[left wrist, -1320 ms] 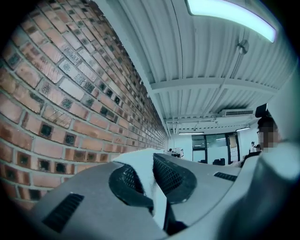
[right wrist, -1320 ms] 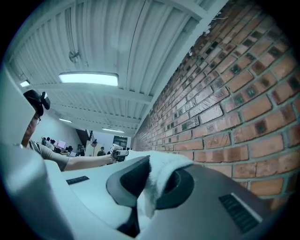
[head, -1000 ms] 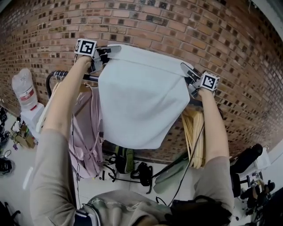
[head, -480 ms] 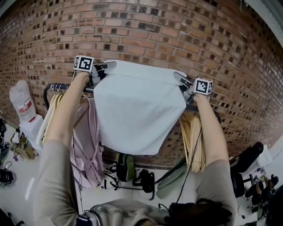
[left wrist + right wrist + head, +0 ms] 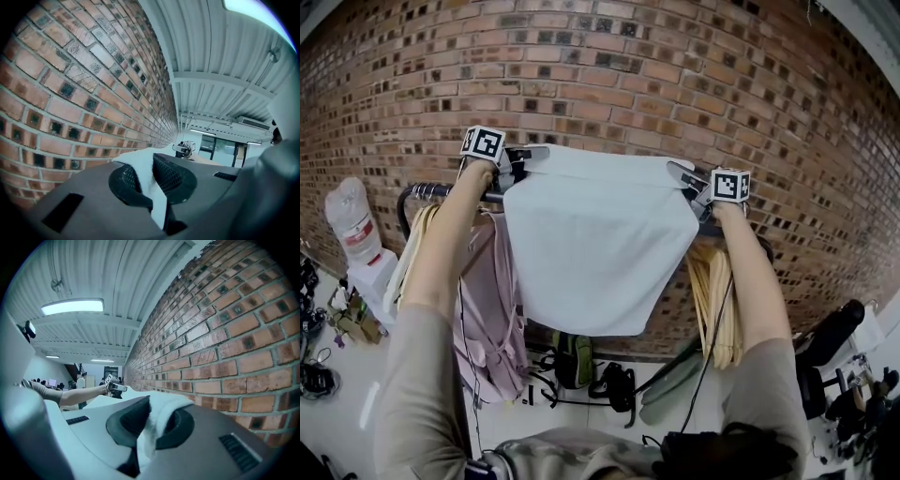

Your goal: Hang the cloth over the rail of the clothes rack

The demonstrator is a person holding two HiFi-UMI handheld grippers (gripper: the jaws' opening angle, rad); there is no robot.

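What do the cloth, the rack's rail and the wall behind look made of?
Cloth: soft white fabric, matte; it drapes in folds and its edge looks fuzzy.
Rail: probably metal tube, dark finish; thin and smoothly bent at its end.
Wall: red-brown brick, rough and matte, with pale mortar joints.

Cloth brought down toward the rail over the last second.
The left claw (image 5: 531,155) has dropped the most and now sits close above the rail (image 5: 431,191). The right claw (image 5: 682,174) has dropped only slightly. The top edge of the cloth (image 5: 600,244) slanted steeply up to the left before and now runs nearer level. The bottom hem hangs a little lower. The head view has also shifted slightly.
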